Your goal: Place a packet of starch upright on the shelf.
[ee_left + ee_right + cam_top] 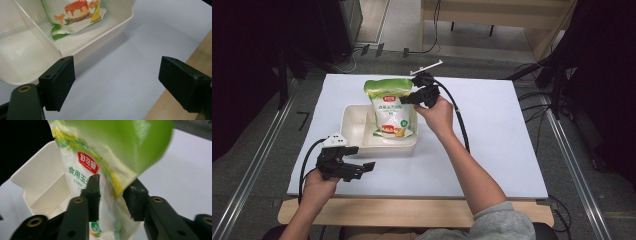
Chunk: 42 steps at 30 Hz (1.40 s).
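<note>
A green and white bag of corn starch (389, 107) stands upright in the right compartment of a cream tray (354, 142) with a divider. My right gripper (409, 98) is shut on the bag's upper right edge. In the right gripper view the bag (85, 165) passes between the two jaws of that gripper (113, 192), with the tray (37, 180) behind. My left gripper (361, 158) hovers open over the table's front left, just in front of the tray. The left gripper (115, 80) holds nothing; ahead lie the tray's wall (100, 40) and the bag's bottom (75, 12).
The tray sits on a white tabletop (492, 130) with a wooden strip (412, 212) along its near edge. The tray's left compartment (354, 125) holds nothing. Cables trail from both grippers. Dark equipment and floor cables surround the table.
</note>
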### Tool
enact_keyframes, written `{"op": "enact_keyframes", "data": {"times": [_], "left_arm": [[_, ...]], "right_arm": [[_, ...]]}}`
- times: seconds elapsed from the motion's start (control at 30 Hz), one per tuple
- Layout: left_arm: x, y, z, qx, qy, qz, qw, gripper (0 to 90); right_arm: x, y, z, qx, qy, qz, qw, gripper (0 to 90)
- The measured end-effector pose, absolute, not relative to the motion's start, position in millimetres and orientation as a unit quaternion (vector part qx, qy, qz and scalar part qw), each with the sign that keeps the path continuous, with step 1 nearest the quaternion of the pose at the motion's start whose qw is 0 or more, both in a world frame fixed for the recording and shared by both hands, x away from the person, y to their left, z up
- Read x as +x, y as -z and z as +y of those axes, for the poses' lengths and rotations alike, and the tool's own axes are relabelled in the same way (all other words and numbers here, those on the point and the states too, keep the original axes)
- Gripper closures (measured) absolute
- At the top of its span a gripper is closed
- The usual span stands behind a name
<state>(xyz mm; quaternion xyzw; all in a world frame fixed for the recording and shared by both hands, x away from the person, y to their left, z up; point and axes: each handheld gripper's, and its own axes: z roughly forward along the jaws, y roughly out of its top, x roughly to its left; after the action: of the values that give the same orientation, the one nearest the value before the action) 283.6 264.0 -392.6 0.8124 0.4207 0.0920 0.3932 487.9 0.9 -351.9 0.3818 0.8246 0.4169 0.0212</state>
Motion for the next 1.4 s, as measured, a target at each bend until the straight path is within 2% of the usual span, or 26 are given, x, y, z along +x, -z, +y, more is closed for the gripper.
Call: {"op": "enact_keyframes", "data": {"times": [0.07,0.13,0.33,0.77,0.93,1.4], "left_arm": [[284,393,264,0.813,-0.093,0.421,0.391,14.6],[283,393,263,0.812,-0.092,0.420,0.394,14.7],[283,393,262,0.812,-0.094,0.420,0.395,14.6],[283,393,261,0.812,-0.095,0.422,0.393,14.6],[282,393,262,0.811,-0.097,0.424,0.391,14.6],[282,393,260,0.812,-0.096,0.423,0.390,14.6]], "right_arm": [[487,350,-4,0.381,-0.419,0.824,0.024,65.0],[484,346,-16,0.375,-0.417,0.827,0.027,57.7],[473,343,-47,0.362,-0.433,0.824,0.041,50.4],[441,356,-97,0.349,-0.443,0.824,0.057,43.9],[419,364,-117,0.351,-0.434,0.826,0.080,43.3],[377,400,-138,0.345,-0.437,0.828,0.063,42.9]]}}
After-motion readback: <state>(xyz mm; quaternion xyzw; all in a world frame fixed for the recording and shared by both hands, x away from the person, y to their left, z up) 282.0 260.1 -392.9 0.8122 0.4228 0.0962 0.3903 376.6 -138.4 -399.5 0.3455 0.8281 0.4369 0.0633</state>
